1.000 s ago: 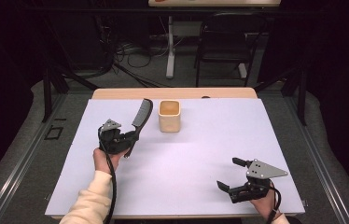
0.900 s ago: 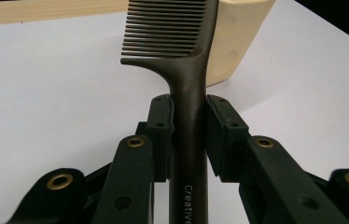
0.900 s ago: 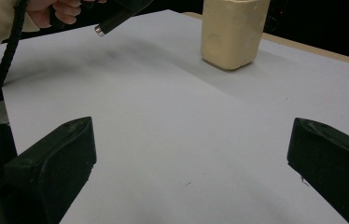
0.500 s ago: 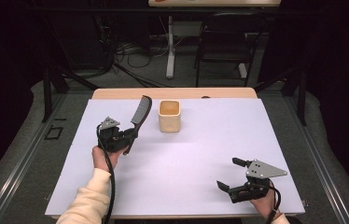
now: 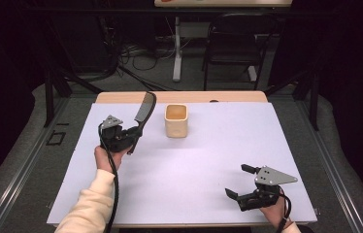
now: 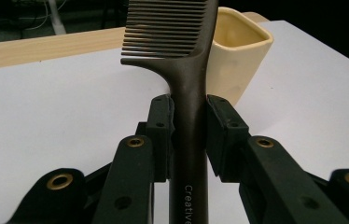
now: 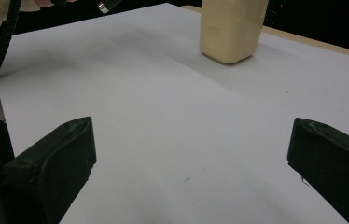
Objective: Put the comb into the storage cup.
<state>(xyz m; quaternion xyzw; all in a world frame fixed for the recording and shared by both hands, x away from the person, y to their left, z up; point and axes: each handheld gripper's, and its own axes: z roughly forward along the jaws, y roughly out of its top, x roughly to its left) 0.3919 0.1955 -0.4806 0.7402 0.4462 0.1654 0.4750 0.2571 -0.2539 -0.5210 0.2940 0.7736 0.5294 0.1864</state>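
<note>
White table [image 5: 194, 170]: one cup [image 5: 175, 120], one comb [image 5: 143, 114] clamped in left gripper [image 5: 130, 138] fingers; right gripper [image 5: 240, 187] fingers spread, empty.

The left gripper [image 5: 130, 138] clamps something between its pads; the right gripper [image 5: 241, 183] rests low, jaws spread wide.

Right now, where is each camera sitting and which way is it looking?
High view: above the table's near edge, facing forward and down; shows both hands, the left gripper and the right gripper.
Left gripper view: on the left gripper, facing along its fingers, shut on the comb.
Right gripper view: on the right gripper, facing over the table between open fingers.
All three share the cup.
</note>
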